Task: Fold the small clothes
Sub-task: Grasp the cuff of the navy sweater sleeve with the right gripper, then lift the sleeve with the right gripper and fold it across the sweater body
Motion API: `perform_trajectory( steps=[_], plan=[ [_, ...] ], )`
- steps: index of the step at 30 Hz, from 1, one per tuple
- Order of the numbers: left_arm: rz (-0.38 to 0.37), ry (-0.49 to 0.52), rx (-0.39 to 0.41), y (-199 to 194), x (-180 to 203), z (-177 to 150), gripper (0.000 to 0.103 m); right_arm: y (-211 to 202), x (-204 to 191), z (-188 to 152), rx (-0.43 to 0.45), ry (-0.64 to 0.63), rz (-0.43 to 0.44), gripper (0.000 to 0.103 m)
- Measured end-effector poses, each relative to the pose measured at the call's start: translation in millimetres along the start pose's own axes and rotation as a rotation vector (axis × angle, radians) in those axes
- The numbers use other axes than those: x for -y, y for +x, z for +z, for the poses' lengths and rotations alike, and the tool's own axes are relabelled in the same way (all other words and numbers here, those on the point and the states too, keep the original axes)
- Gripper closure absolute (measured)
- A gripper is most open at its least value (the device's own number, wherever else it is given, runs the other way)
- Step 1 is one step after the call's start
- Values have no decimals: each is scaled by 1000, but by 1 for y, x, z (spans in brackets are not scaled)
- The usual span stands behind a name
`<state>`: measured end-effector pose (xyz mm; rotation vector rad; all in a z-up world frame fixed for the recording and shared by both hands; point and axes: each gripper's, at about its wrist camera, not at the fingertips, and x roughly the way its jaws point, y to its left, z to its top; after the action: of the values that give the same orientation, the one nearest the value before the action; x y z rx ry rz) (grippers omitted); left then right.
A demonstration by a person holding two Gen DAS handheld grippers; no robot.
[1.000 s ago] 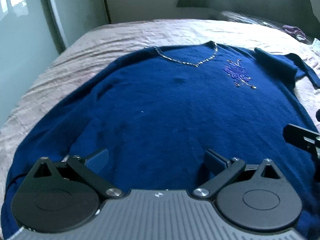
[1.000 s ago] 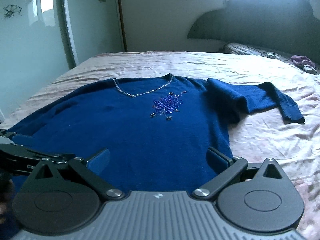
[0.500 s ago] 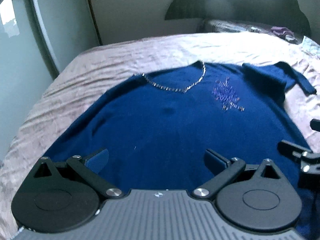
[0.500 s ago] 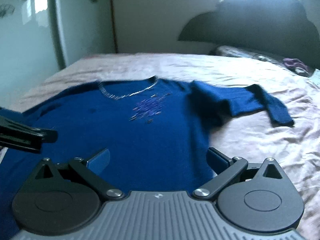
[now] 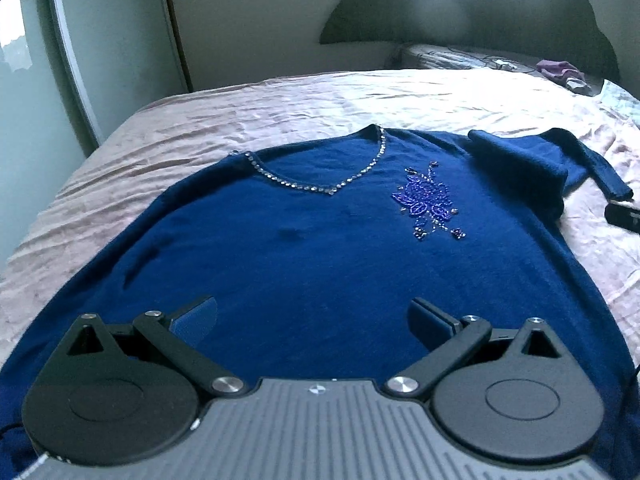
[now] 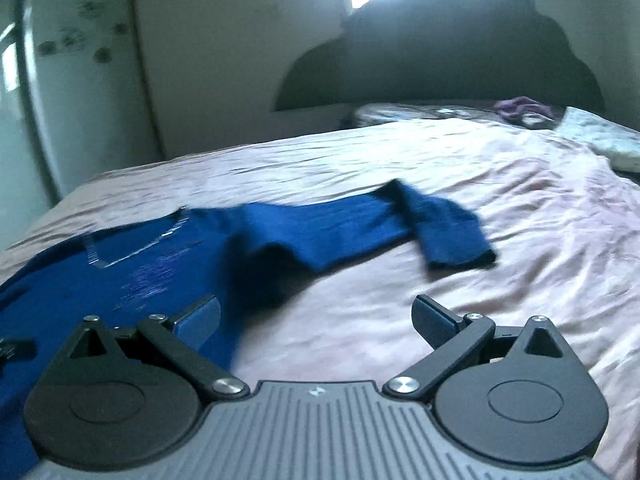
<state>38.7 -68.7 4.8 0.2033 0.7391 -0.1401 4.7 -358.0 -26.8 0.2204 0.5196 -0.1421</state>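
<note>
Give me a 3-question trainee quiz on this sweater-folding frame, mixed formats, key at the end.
1. True or false: the left gripper is shut on the blue sweater.
2. Multiple choice: the sweater's right sleeve lies
A) stretched straight out
B) bent, with the cuff end turned back toward the camera
C) tucked under the body
3. Fill in: the beaded flower motif sits to the ___ of the V-neckline in the left wrist view.

Key:
1. False; its jaws stand open, holding nothing.
2. B
3. right
</note>
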Motion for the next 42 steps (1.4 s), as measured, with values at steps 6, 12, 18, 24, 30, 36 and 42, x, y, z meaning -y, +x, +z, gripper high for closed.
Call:
perform_trajectory(
  steps=[6,12,18,24,30,36,42],
  plan=[
    [-5,6,-14,13,8,1,1,34,29,18,-5,-57,-138,17],
    [2,42,-19,20,15,-1,0,74,51,28,-76,-98,-165,39],
    [3,42,-36,27,13,-1,1,95,55,29,-103,-148,-174,54],
    [4,44,-39,29,13,-1,0,97,77,40,-104,-44,-164,93],
    [10,56,-33,28,13,0,0,87,117,47,-93,252,-31,98],
    [32,43,-34,29,3,5,1,80,156,47,-88,641,258,98],
    [40,14,-50,28,-12,7,1,71,160,57,-22,834,496,98]
  ],
)
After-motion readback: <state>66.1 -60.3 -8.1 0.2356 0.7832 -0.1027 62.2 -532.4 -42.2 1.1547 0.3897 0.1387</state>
